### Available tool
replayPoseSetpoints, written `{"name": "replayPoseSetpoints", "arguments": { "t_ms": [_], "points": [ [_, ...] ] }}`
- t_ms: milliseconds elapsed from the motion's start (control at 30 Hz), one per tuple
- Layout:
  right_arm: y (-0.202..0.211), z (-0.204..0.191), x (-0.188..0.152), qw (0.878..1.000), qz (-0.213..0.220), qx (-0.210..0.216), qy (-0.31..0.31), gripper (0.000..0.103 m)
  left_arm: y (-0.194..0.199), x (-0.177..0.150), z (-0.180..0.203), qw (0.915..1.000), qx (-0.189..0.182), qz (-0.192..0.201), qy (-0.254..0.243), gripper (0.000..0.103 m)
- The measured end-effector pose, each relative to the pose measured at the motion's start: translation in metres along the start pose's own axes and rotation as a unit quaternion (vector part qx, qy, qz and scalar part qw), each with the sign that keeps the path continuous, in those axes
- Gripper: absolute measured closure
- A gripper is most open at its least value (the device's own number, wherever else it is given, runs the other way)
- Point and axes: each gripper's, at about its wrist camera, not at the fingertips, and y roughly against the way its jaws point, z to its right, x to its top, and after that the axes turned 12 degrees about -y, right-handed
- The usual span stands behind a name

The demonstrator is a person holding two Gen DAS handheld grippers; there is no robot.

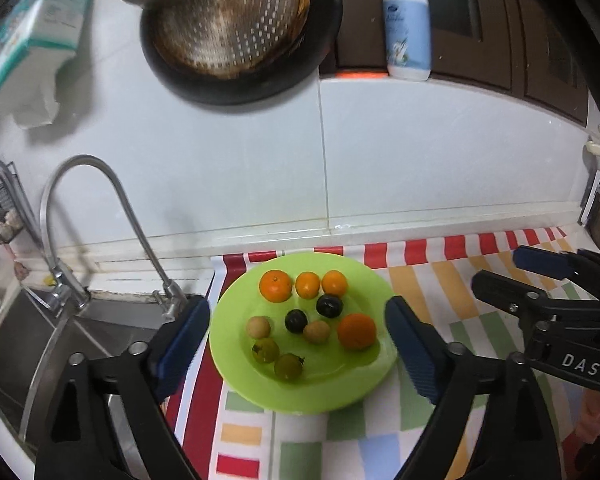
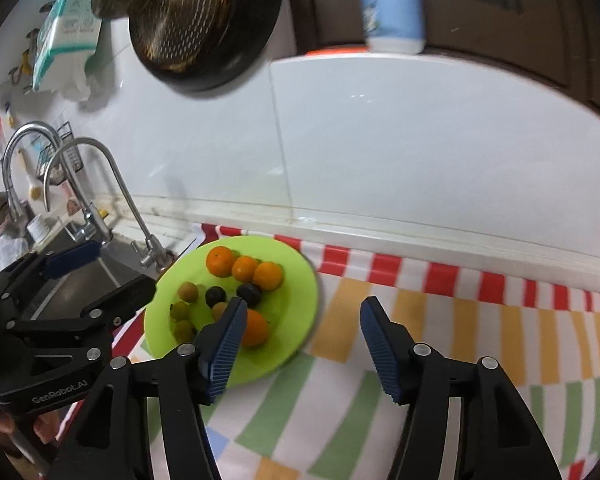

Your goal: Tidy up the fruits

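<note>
Surface: kitchen surface covered by a striped and checked cloth (image 1: 440, 280) in red, yellow, green and white; white tiled wall (image 1: 380, 152) behind.
Room: sink (image 1: 60, 344) with curved faucet (image 1: 100, 216) to the left; perforated metal colander (image 1: 228, 20) inside a dark pan hanging on the wall; lotion pump bottle (image 1: 407, 28) on a ledge above.
Edges: green plate (image 1: 236, 376) lies at the cloth's left border, just beside the sink; open cloth stretches to its right.
Fruits: all on the plate. Three oranges (image 1: 307, 284) in a back row, a larger orange (image 1: 357, 331) at right, two dark plums (image 1: 329, 305), two tan round fruits (image 1: 259, 327), two green fruits (image 1: 289, 366) at front.
Left tongs (image 1: 298, 352): open wide, empty, above the plate, fingers flanking it.
Right tongs (image 2: 302, 344): open, empty, over the plate's right edge and the cloth.
</note>
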Motion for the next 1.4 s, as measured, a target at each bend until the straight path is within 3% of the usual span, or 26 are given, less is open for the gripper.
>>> {"name": "replayPoseSetpoints", "arguments": {
  "t_ms": [100, 233, 500, 900, 1400],
  "points": [
    [0.022, 0.009, -0.007, 1.0, 0.009, -0.007, -0.015, 0.037, 0.022, -0.004, 0.008, 0.9998, 0.017, 0.012, 0.0, 0.006],
    [0.056, 0.019, -0.018, 0.999, 0.035, -0.022, -0.034, 0.027, 0.052, -0.01, 0.016, 0.9994, 0.023, 0.026, 0.003, 0.0],
    [0.12, 0.029, -0.044, 0.993, 0.08, -0.073, -0.048, 0.015, 0.098, -0.024, 0.032, 0.999, 0.014, 0.042, 0.006, 0.0],
    [0.189, 0.037, -0.088, 0.985, 0.104, -0.128, -0.053, 0.015, 0.147, -0.035, 0.058, 0.9977, -0.015, 0.066, -0.009, 0.0],
    [0.239, 0.038, -0.111, 0.98, 0.128, -0.142, -0.062, 0.015, 0.194, -0.039, 0.073, 0.9945, -0.022, 0.099, -0.027, 0.0]
  ]
}}
